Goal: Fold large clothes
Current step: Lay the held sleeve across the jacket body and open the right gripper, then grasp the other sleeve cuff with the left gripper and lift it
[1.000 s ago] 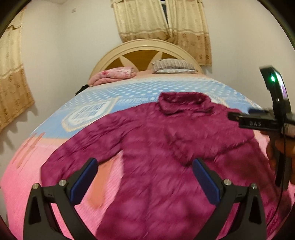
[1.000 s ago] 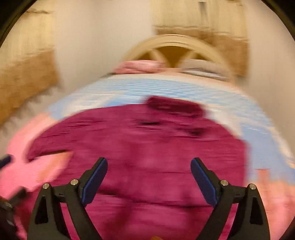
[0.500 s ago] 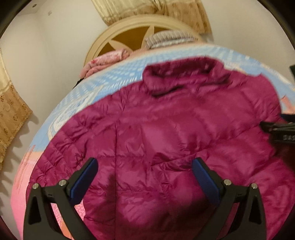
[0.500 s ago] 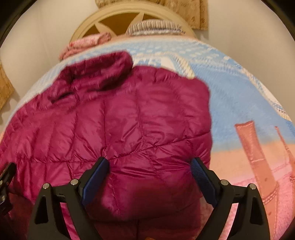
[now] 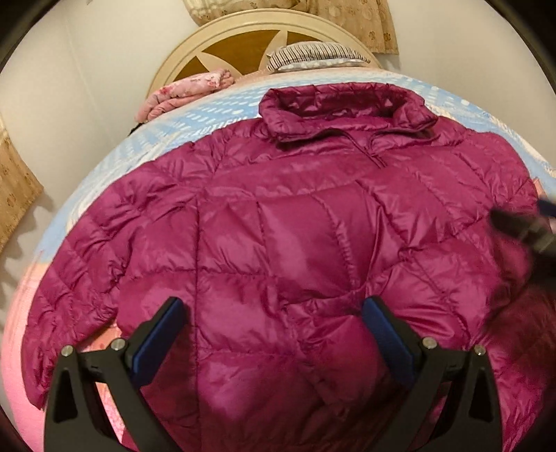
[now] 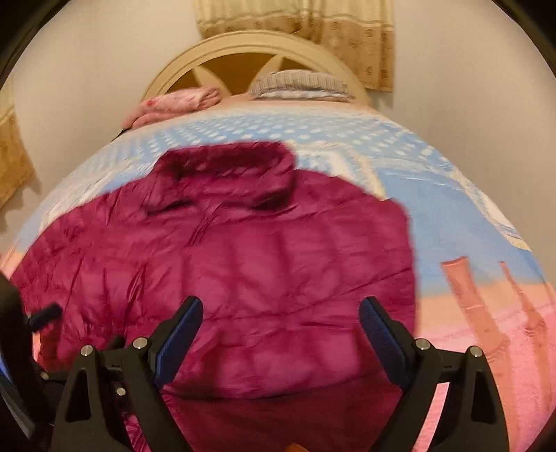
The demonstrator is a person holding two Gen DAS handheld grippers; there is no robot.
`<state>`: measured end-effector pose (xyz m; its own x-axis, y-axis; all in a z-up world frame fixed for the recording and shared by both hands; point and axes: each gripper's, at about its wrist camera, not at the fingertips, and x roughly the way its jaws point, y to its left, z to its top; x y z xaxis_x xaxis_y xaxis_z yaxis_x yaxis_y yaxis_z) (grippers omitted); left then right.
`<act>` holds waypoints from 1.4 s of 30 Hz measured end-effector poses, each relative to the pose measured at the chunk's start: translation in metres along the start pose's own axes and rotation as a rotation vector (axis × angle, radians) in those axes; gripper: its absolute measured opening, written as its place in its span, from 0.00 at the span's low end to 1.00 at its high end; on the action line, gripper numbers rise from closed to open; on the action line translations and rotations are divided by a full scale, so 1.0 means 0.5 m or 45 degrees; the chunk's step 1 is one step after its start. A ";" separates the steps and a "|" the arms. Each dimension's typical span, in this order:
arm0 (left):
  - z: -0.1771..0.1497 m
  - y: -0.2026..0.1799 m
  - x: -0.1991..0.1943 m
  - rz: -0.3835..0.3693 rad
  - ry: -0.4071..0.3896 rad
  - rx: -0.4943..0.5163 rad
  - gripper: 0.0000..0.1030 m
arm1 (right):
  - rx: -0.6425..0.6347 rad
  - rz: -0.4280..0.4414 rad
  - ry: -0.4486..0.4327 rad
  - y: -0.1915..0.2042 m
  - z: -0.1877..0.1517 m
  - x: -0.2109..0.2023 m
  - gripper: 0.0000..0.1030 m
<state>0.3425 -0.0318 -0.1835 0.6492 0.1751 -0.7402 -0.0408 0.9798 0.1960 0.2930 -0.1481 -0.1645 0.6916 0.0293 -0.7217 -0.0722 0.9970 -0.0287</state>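
Purple coat (image 5: 278,243) flat on bed (image 6: 451,215), pink blanket (image 5: 187,90) and pillow (image 5: 312,57) far by headboard (image 5: 243,38), curtains (image 6: 312,31) behind, left gripper (image 5: 274,333) and right gripper (image 6: 281,330) both wide apart, empty.

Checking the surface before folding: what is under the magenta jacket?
The magenta jacket lies spread on a blue and pink blanket covering the bed. The blanket shows all around it; whatever sits directly beneath the jacket is covered and cannot be seen.

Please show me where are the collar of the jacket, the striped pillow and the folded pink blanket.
jacket collar (image 5: 342,106): left wrist view, middle of the stand-up collar.
striped pillow (image 5: 312,55): left wrist view, its striped top.
pink blanket (image 5: 187,90): left wrist view, folded top layer.
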 end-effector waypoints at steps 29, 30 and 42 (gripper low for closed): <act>-0.270 0.608 -0.159 0.241 -0.040 -0.742 1.00 | 0.002 -0.034 0.043 0.011 -0.050 0.064 0.92; -0.277 0.623 -0.155 0.218 -0.049 -0.788 0.99 | 0.003 -0.032 0.042 0.011 -0.049 0.063 0.92; -0.268 0.623 -0.081 0.034 -0.006 -0.925 0.50 | 0.023 -0.011 0.034 0.005 -0.053 0.059 0.92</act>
<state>0.2018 0.2793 -0.1784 0.6443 0.2012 -0.7378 -0.5496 0.7927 -0.2638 0.2944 -0.1466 -0.2041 0.6729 0.0190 -0.7395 -0.0533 0.9983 -0.0228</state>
